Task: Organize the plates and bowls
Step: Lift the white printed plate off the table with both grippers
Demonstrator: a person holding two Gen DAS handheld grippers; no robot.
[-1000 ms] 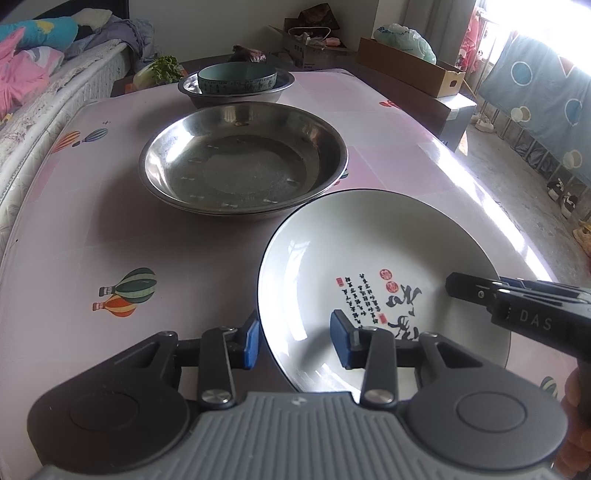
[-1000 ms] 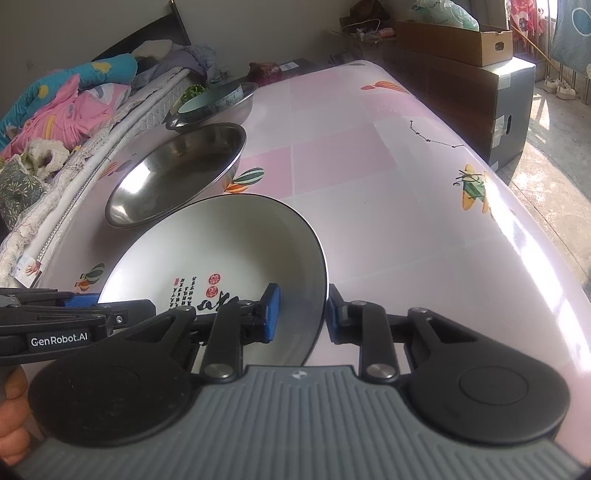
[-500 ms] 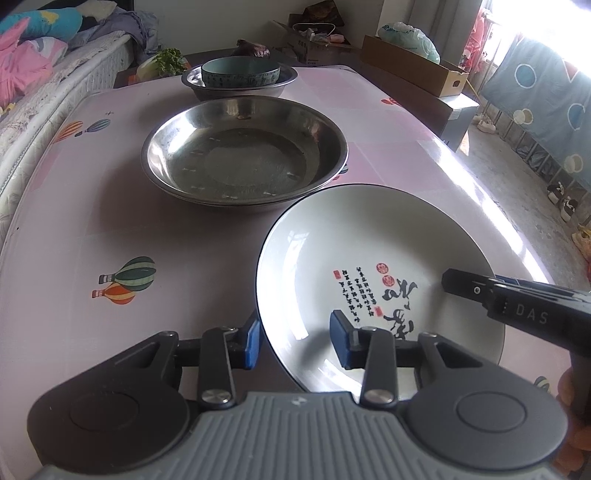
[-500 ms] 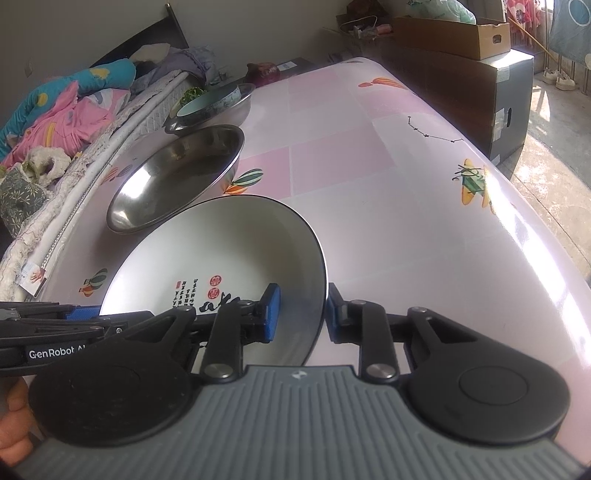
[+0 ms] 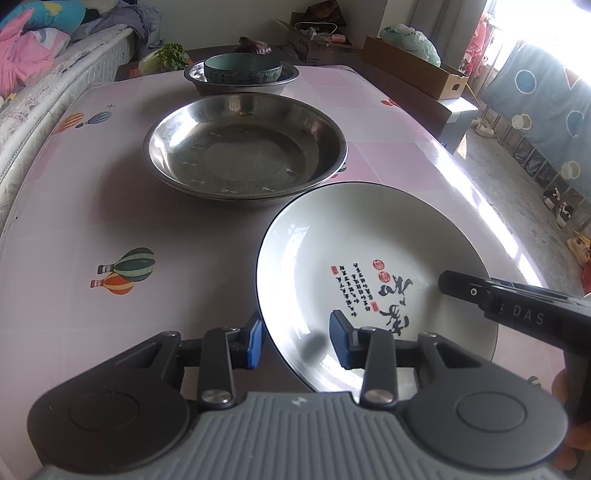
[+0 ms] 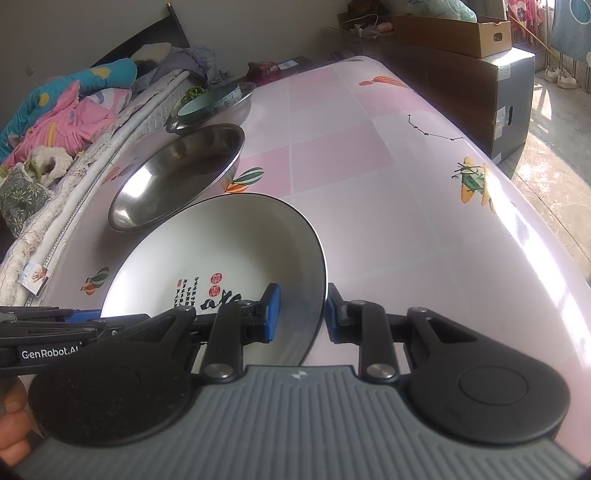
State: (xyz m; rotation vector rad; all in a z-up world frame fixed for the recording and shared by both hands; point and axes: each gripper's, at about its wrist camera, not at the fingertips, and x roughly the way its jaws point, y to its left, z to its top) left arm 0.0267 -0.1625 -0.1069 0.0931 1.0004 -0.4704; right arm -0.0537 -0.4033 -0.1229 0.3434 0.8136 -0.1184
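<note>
A white plate (image 5: 373, 266) with a dark rim and black and red calligraphy is held tilted above the pink table. My left gripper (image 5: 295, 341) is shut on its near-left rim. My right gripper (image 6: 301, 314) is shut on its right rim; the plate also shows in the right wrist view (image 6: 221, 258). Just beyond the plate sits a wide steel basin (image 5: 243, 147), seen too in the right wrist view (image 6: 177, 177). Farther back a teal bowl (image 5: 242, 70) rests inside a second steel basin (image 5: 288, 83).
The pink table (image 5: 74, 221) has hot-air-balloon prints. A bed with bedding (image 6: 55, 122) runs along the table's left side. A cardboard box (image 6: 454, 31) on a dark cabinet stands off the table's far right. Leafy greens (image 5: 168, 57) lie behind the far basin.
Both grippers have carried the plate a little toward the wide steel basin and lifted it slightly. The grips have not changed.
</note>
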